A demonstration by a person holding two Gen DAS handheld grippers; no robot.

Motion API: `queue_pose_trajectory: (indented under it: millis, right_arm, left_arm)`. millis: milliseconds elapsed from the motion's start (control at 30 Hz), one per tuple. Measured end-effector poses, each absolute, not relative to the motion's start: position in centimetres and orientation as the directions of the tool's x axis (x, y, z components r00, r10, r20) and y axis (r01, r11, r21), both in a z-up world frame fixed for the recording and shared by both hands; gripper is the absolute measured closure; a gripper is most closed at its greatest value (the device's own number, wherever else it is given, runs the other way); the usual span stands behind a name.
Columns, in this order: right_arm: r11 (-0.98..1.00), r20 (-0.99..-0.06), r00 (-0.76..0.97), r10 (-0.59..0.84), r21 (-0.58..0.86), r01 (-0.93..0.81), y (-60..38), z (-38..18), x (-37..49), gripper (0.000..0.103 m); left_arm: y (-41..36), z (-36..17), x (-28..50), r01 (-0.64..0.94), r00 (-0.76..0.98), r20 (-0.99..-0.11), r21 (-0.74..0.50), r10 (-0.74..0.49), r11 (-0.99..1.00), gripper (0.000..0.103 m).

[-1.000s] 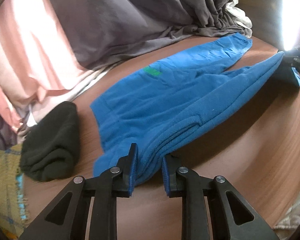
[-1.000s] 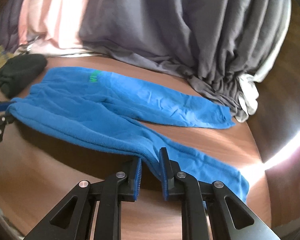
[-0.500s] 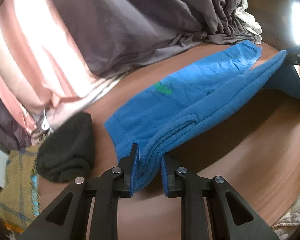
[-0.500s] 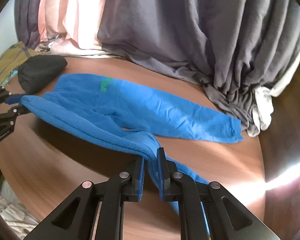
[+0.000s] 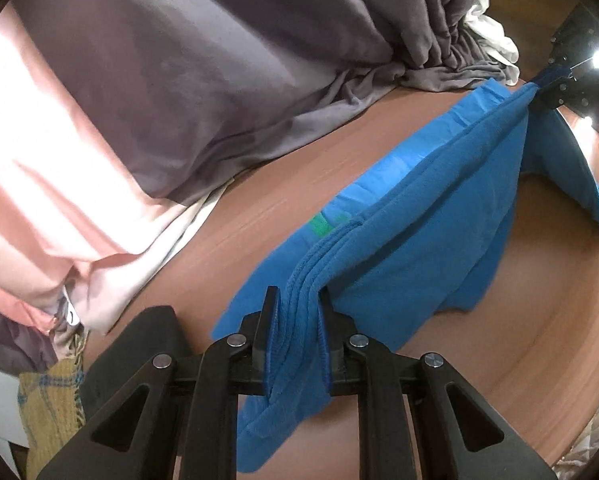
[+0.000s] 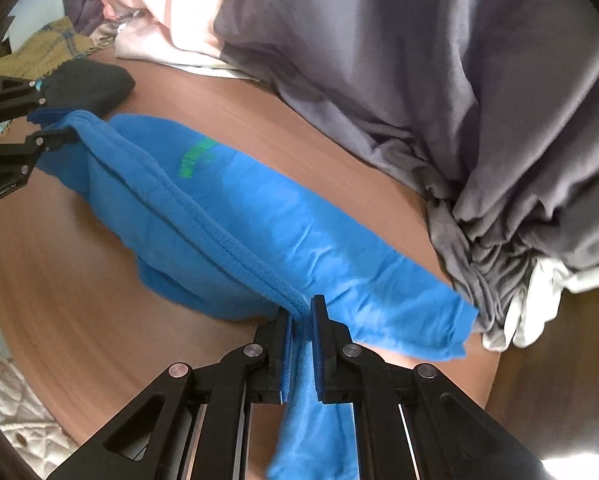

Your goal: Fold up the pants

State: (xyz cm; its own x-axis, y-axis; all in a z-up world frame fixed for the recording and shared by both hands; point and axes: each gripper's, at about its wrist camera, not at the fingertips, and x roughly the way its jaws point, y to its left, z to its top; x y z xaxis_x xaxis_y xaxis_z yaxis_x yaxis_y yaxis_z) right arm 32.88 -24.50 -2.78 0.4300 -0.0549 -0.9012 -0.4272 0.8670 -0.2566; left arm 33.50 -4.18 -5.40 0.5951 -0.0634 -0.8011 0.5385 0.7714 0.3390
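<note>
Left gripper (image 5: 295,344), black w/ blue pads, pinches the thick ribbed waistband end of the bright blue fleece pants (image 5: 431,240); several soft, fuzzy layers are bunched between its fingers, and a loose flap hangs below them. Right gripper (image 6: 301,344), same build, is pressed tight on the other end of the same leg, fabric squeezed thin between its pads, w/ the cuff end dangling down under it.

Between the 2 grippers the held leg is lifted off the smooth brown wooden surface (image 6: 79,280) as a taut ridge w/ a rolled seam edge on top, sagging in a rounded belly underneath. Beyond that ridge, ahead of both grippers, the other leg lies flat on the surface, lightly creased, w/ a small green logo (image 6: 197,156) near the waist.

Far side of the pants, draped grey cloth (image 6: 439,80) falls in deep gathered folds onto the surface; pale pink cloth (image 5: 39,168) hangs beside it. A dark, rounded soft bundle (image 6: 87,84) sits on the surface just beyond the left gripper in the right-wrist view, touching or nearly touching the pants' waist end; can't tell which. Mustard plaid woven fabric (image 6: 47,52) lies behind it.
</note>
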Motion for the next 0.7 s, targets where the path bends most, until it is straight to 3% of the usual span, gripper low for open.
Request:
queue_pose_trajectory:
  millis: [700]
  right_arm:
    - [0.861, -0.985, 0.167, -0.047, -0.125, -0.493, -25.2, -11.2, 46.6, 0.095]
  left_arm:
    - [-5.6, -12.5, 46.4, 0.615, 0.393, -0.920, 0.271, 0.010, 0.740, 0.082]
